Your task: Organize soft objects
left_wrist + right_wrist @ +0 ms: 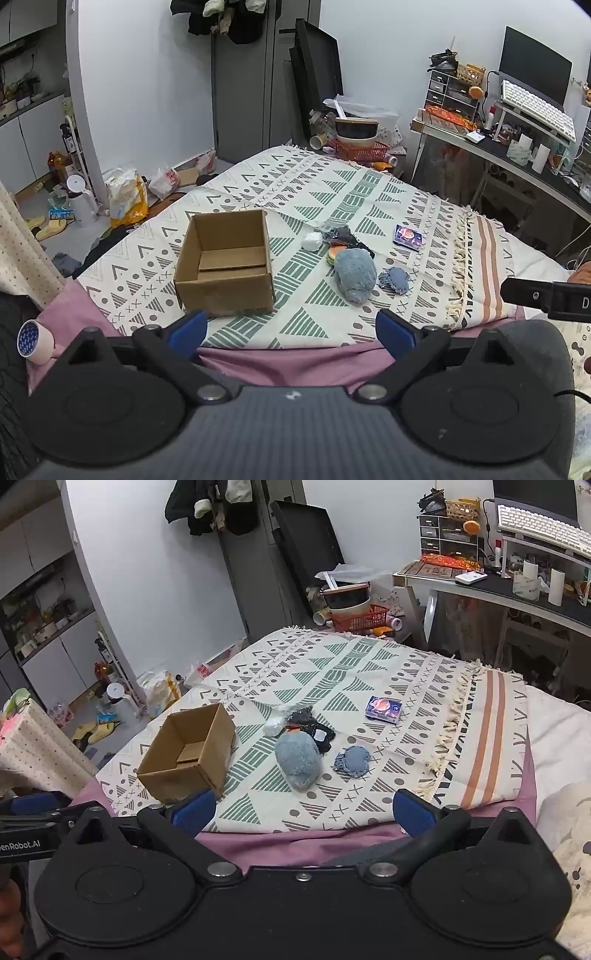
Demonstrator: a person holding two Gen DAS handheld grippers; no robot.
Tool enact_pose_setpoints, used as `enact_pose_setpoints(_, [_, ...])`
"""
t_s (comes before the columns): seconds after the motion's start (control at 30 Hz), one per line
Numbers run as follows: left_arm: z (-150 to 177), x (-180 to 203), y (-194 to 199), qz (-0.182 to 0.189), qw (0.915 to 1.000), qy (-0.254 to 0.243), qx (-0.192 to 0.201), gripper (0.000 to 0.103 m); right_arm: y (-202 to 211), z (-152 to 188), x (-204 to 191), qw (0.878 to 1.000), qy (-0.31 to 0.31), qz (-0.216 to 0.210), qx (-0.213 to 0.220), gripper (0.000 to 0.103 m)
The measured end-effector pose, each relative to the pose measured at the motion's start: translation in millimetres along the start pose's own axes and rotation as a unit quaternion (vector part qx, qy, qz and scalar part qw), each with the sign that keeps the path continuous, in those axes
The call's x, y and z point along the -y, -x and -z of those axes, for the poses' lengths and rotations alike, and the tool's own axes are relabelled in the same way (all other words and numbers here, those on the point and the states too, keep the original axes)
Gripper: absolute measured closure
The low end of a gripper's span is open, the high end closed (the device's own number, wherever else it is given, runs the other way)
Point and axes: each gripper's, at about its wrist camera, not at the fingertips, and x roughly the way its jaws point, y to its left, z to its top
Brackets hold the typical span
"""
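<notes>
An open cardboard box (225, 262) (186, 755) stands on the patterned blanket (332, 192) (332, 664). Right of it lies a heap of soft things: a fluffy blue-grey plush (355, 275) (298, 762), a small blue denim pad (395, 279) (352, 760), a white soft ball (312, 242) (274, 725), a black fabric piece (345, 236) (314, 727) and an orange-and-green item (334, 254) half under the plush. My left gripper (291, 332) and right gripper (303, 814) both hover open and empty at the blanket's near edge, short of the objects.
A small blue printed packet (408, 237) (383, 709) lies further right on the blanket. A pink sheet (295, 365) shows at the bed's near edge. A roll of tape (31, 341) sits at the left. A cluttered desk (517, 147) and a red basket (364, 149) stand behind the bed.
</notes>
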Motion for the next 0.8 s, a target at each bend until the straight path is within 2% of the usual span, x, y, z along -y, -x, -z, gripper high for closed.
enact_pose_setpoints(0.27, [-1, 9, 3, 0.0, 0.9999, -0.011, 0.001, 0.006, 15, -5, 11, 1.0, 0.011, 0.008, 0.007, 0.0])
enact_pose_setpoints(0.33, [-1, 11, 2, 0.0, 0.9999, -0.016, 0.003, 0.006, 10, 0, 0, 1.0, 0.012, 0.017, 0.008, 0.0])
enact_pose_setpoints(0.8, [-2, 12, 4, 0.003, 0.9998, -0.018, 0.011, 0.006, 9, 0, 6, 1.0, -0.001, 0.026, 0.009, 0.0])
